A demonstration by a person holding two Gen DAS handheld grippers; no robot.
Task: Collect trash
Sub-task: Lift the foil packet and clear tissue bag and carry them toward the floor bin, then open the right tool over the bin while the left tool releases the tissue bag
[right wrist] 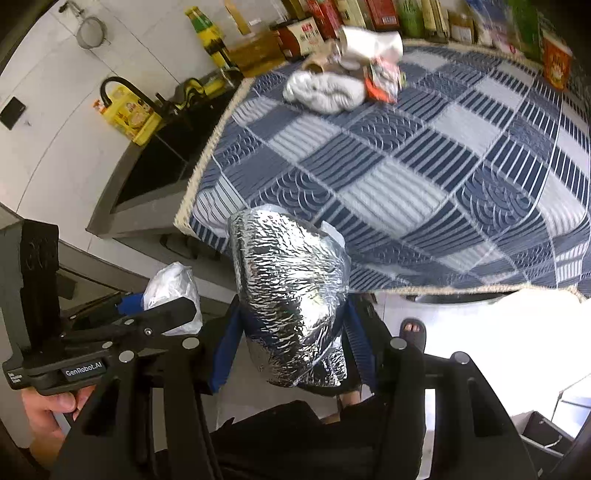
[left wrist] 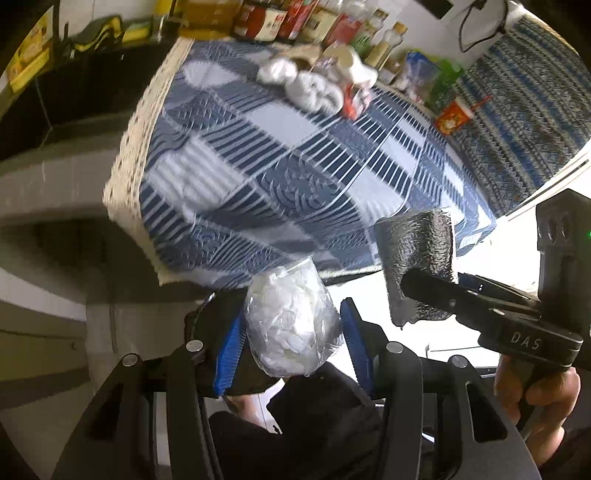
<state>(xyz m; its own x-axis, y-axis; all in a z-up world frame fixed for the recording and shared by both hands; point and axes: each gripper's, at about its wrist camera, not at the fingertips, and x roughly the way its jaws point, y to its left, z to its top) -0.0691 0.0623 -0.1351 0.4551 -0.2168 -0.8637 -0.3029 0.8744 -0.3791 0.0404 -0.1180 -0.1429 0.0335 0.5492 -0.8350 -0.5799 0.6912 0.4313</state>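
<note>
Left gripper (left wrist: 291, 332) clamps a clear-wrapped white paper wad (left wrist: 291, 321); right gripper (right wrist: 291, 325) clamps a crinkled silver foil bundle (right wrist: 291, 299), both off the blue patterned table's (right wrist: 424, 177) near edge. Keep both squeezes firm until over a bin; none visible.

Your left gripper (left wrist: 291, 343) tilts steeply downward with its blue-padded fingers (left wrist: 231, 350) clamped on a clear-wrapped white wad (left wrist: 290, 325), while your right gripper (right wrist: 288, 332), side by side with it, pinches a crinkled silver foil bundle (right wrist: 291, 295).

Blue patterned tablecloth (right wrist: 424, 177) – bottles and boxes (right wrist: 369, 14) behind – black sink (right wrist: 155, 170)
</note>
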